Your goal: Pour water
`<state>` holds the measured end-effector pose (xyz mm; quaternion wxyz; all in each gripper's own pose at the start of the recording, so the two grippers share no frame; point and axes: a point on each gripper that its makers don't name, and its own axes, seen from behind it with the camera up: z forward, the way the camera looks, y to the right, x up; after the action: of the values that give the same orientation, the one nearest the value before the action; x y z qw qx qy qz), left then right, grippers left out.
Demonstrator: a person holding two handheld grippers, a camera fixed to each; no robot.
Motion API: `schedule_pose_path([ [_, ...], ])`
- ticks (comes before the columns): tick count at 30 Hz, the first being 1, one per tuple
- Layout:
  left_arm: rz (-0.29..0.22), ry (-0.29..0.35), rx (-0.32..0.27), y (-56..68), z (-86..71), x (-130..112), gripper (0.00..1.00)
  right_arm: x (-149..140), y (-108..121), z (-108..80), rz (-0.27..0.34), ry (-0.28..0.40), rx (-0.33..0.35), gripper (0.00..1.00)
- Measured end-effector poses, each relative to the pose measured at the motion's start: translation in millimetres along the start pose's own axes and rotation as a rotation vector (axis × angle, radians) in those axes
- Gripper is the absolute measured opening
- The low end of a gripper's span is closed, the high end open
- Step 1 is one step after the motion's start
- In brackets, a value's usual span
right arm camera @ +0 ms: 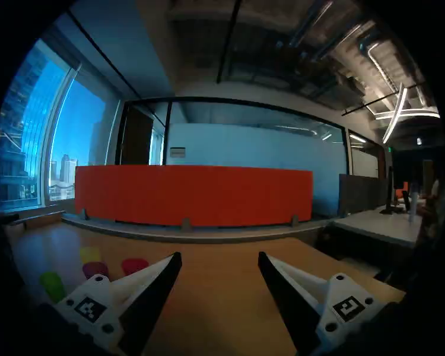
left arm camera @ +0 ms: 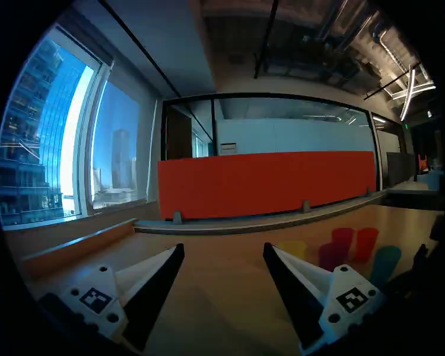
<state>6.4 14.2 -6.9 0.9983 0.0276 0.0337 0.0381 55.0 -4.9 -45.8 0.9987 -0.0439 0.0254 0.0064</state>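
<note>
Two tools, and we note both stand wide open with nothing between the fingers. In the left gripper view, the left tool (left arm camera: 223, 246) points across a wooden desk (left arm camera: 222, 308). A cluster of plastic cups stands on the desk to the right, beyond its right finger. The yellow cup (left arm camera: 293, 248) is nearest the finger's tip, with the purple cup (left arm camera: 331, 255) just beside it. The red cup (left arm camera: 342, 236) and orange cup (left arm camera: 366, 243) stand behind, and the teal cup (left arm camera: 385, 264) is closest to the camera. In the right gripper view, the right tool (right arm camera: 219, 254) points over the same desk, and here the cups sit to the left, past its left finger. A green cup (right arm camera: 52, 285) is nearest, with yellow, purple and red ones farther back. We cannot tell whether any cup holds water. All cups are upright and well apart from both tools. An orange panel (left arm camera: 264, 184) runs along the far edge of the desk, and tall windows (left arm camera: 44, 148) stand at the left.
</note>
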Motion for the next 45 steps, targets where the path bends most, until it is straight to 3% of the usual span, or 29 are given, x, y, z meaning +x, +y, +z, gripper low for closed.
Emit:
schedule_pose_path([
  [9, -0.027, -0.026, 0.013, -8.9, 6.0, -24, 0.99, -2, -3, 1.6, -0.010, -0.014, 0.003, 1.00],
  [15, -0.009, -0.026, 0.024, -14.0, 7.4, -31, 0.99, -3, -3, 2.8, -0.019, -0.019, -0.001, 1.00],
  [25, -0.004, -0.030, 0.002, -5.6, 9.5, -37, 0.99, -8, -2, 3.2, -0.011, -0.029, -0.003, 1.00],
  [36, -0.048, -0.045, -0.003, -8.4, 10.8, -42, 0.99, -8, 1, 2.2, -0.013, -0.029, -0.008, 1.00],
  [45, -0.052, -0.053, -0.013, -6.0, 11.3, -45, 0.99, -7, 3, 1.8, -0.013, -0.027, -0.014, 1.00],
])
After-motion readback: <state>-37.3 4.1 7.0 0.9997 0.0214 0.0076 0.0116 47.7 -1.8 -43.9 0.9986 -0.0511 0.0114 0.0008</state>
